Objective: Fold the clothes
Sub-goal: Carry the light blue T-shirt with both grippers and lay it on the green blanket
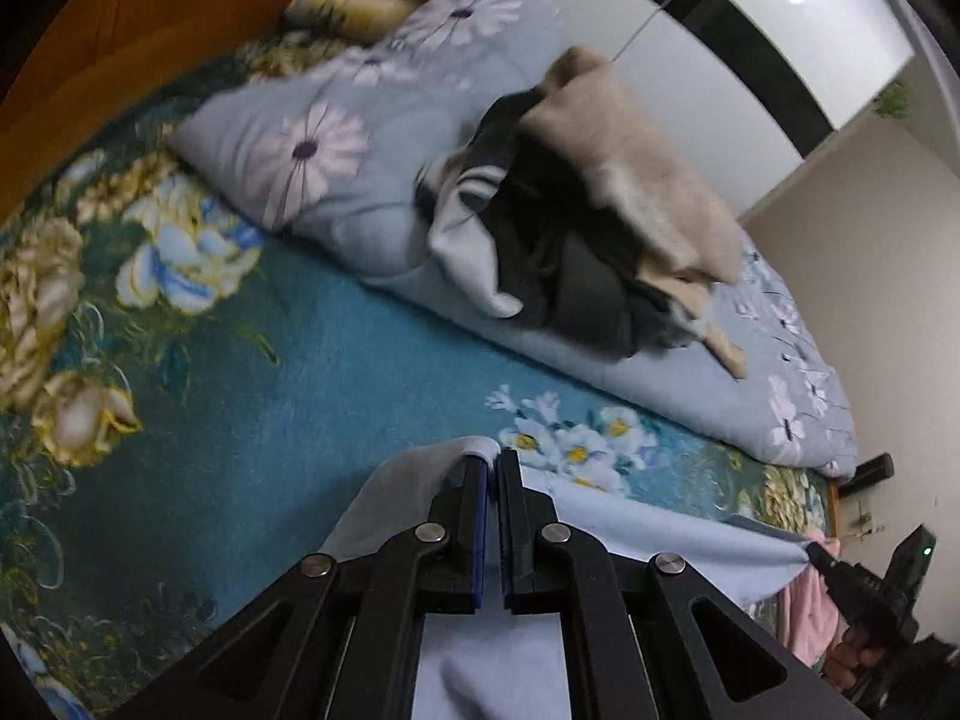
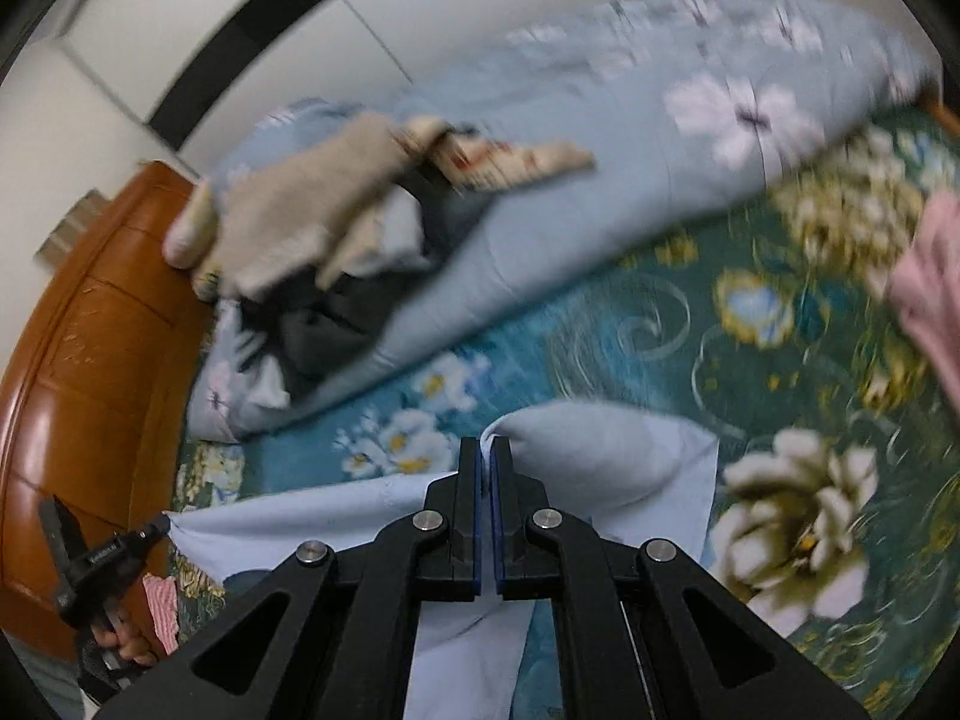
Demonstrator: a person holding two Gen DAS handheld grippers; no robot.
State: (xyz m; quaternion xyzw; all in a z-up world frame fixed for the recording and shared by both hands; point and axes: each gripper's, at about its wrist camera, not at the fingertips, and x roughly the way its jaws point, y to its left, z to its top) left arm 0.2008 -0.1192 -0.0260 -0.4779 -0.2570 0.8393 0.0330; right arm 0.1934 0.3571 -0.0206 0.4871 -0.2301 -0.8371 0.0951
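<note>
Through the left wrist camera I saw my left gripper [image 1: 493, 468] was matt black plastic with small shiny metal pivot pins [image 1: 431, 533] and blue rubbery-looking pads, clamped on a soft, matt pale blue garment [image 1: 654, 531] of fleece-like cloth. The bedspread [image 1: 252, 360] looked like plush printed fabric, teal with flowers. At one o'clock a fuzzy beige garment [image 1: 630, 180] lay on smooth dark cloth over a flowered cotton-like quilt [image 1: 360, 180]. The wardrobe door [image 1: 750, 18] was glossy white, reflecting lights. On the right wrist view, my right gripper [image 2: 485, 456] had the same finish, and the headboard [image 2: 90, 360] at nine o'clock was varnished, shiny orange wood with scuffed patches.
</note>
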